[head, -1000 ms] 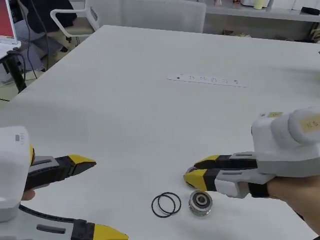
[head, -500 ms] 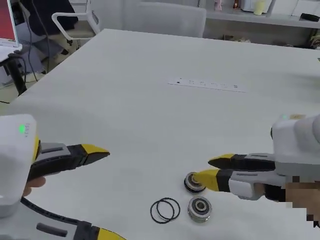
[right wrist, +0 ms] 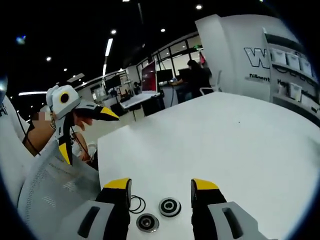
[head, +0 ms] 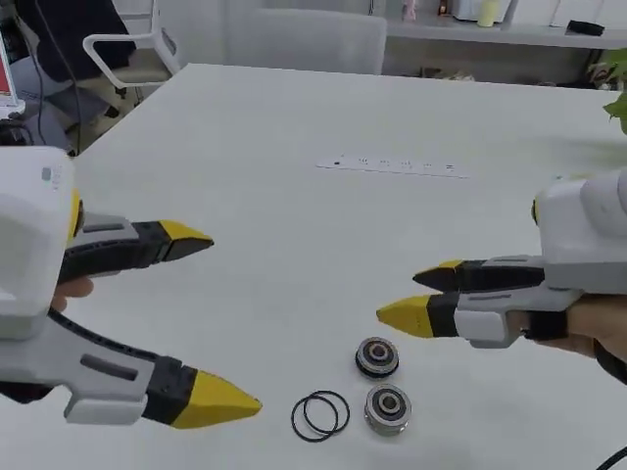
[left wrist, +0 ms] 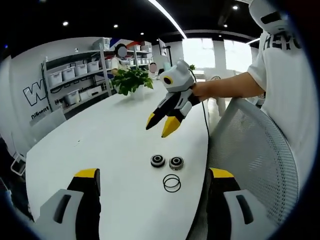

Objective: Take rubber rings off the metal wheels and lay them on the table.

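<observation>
Two metal wheels lie near the table's front edge: one with a dark rim, one silvery. Left of them two thin black rubber rings lie overlapping on the table. My right gripper hovers open just above and behind the wheels, holding nothing. My left gripper stands wide open to the left, empty, its lower jaw close to the rings.
The white table stretches far back, with a flush socket strip in its middle. Chairs stand at the far edge. A green plant sits at the far right. A mesh chair stands beside the table.
The right gripper has let go of the dark-rimmed wheel on the table and drawn back up and to the right. The left gripper has come higher and further into view.
</observation>
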A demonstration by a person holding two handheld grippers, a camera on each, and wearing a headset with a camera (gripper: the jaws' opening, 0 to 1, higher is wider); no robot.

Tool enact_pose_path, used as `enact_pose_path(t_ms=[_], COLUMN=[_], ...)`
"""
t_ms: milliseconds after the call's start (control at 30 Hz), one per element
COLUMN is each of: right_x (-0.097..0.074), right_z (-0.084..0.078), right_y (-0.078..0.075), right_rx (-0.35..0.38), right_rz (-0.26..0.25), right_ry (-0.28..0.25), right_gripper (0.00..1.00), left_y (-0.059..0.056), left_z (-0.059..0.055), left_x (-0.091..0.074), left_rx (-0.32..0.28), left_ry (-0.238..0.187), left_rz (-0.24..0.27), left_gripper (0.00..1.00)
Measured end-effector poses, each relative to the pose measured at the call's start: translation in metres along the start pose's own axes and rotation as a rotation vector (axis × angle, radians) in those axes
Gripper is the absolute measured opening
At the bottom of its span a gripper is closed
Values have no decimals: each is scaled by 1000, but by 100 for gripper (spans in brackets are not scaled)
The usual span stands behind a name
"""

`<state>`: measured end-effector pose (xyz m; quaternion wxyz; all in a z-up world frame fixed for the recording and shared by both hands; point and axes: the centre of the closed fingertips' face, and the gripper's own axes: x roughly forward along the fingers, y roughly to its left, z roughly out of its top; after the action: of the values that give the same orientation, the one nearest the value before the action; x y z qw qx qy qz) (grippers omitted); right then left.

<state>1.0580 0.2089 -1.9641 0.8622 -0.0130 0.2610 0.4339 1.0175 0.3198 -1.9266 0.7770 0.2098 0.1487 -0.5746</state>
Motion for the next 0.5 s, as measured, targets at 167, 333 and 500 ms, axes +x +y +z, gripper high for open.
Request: enact_pose_path(t_ms=[167,333,500], right_x=[2,6,11], right_z=[14,20,19], right_y=[-8,-8,-15], right_rx=[6,-8,6], right_rz=[-14,-15,-38], right_ry=[-37,-42,-53], right_gripper=[45,45,45], left_y=[5,11,19], left_z=[22,40,50], left_x=[16,34,51], left_rx=[50,69,74], left_ry=[-26,-53,-73], left_rz=[-36,-58,-60], left_gripper=[86,85,85])
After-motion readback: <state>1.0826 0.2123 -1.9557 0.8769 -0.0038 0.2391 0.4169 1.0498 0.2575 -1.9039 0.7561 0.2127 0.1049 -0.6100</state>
